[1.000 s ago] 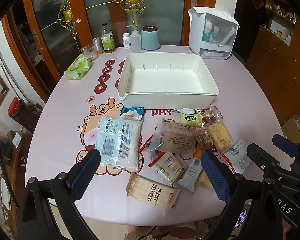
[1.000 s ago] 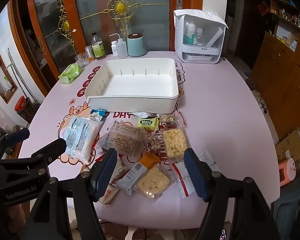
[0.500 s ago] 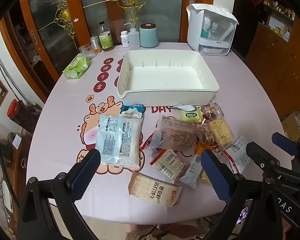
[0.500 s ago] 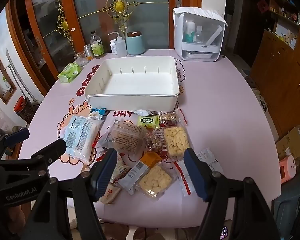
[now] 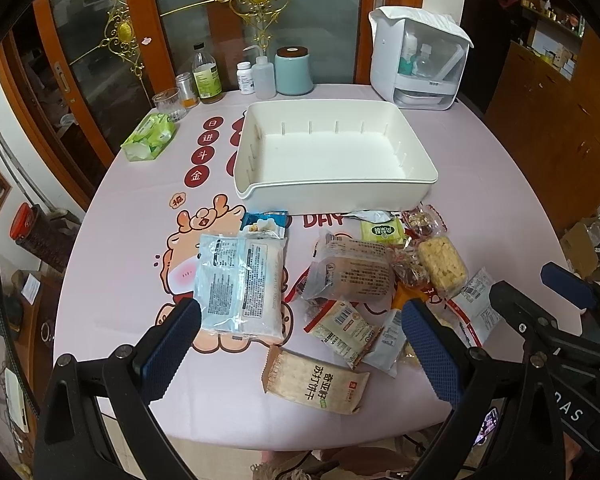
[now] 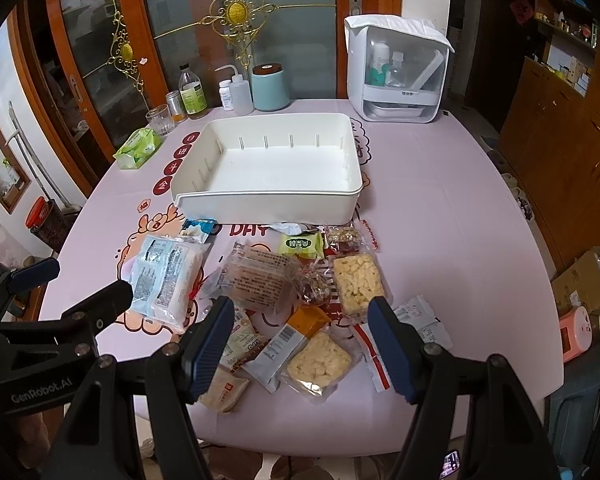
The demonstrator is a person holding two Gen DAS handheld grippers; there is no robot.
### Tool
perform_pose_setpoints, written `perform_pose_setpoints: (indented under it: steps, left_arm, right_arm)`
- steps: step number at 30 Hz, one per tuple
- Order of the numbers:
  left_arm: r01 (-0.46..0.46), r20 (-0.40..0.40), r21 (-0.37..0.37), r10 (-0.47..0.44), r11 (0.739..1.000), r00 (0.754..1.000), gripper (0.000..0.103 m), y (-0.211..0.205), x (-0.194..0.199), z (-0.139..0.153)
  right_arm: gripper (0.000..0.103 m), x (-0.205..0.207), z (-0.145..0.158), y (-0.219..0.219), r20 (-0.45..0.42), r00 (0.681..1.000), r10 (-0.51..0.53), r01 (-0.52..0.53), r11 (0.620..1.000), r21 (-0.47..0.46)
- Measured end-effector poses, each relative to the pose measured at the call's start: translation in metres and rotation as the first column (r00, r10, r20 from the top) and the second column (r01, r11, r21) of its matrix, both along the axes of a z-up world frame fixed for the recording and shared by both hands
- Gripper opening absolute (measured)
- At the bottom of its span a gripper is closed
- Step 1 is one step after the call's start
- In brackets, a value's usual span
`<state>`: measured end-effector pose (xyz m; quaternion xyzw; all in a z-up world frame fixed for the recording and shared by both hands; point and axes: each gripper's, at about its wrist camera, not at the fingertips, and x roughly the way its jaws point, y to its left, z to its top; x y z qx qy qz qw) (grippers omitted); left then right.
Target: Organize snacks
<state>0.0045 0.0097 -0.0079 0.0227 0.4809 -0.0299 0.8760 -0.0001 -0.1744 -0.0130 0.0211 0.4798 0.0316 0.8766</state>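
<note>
An empty white bin (image 5: 332, 188) (image 6: 268, 206) stands mid-table. In front of it lie several snack packs: a large white-blue pack (image 5: 240, 284) (image 6: 166, 280), a brown bread pack (image 5: 352, 272) (image 6: 260, 278), a soda cracker pack (image 5: 316, 384), yellow puffed-snack packs (image 5: 442, 266) (image 6: 356, 276) (image 6: 320, 360), and a green packet (image 5: 382, 232) (image 6: 302, 244). My left gripper (image 5: 300, 348) is open and empty, above the near table edge. My right gripper (image 6: 300, 344) is open and empty, above the near packs.
At the table's back stand bottles (image 5: 206, 76), a glass (image 5: 168, 102), a teal canister (image 5: 294, 70) and a white dispenser box (image 5: 418, 68). A green tissue pack (image 5: 148, 138) lies at the back left. Wooden cabinets (image 6: 560, 152) stand to the right.
Both grippers have moved slightly, so the table view has shifted a little. Neither gripper has taken hold of anything; the snacks have not moved.
</note>
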Motion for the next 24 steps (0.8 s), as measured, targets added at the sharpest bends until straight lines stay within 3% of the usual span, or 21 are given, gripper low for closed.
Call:
perform_pose_setpoints:
  steps: [24]
  left_arm:
    - [0.011, -0.002, -0.006, -0.011, 1.000, 1.000, 0.100, 0.018, 0.003, 0.001]
  right_arm:
    - [0.070, 0.001, 0.003, 0.015, -0.002, 1.000, -0.006, 0.006, 1.000, -0.002]
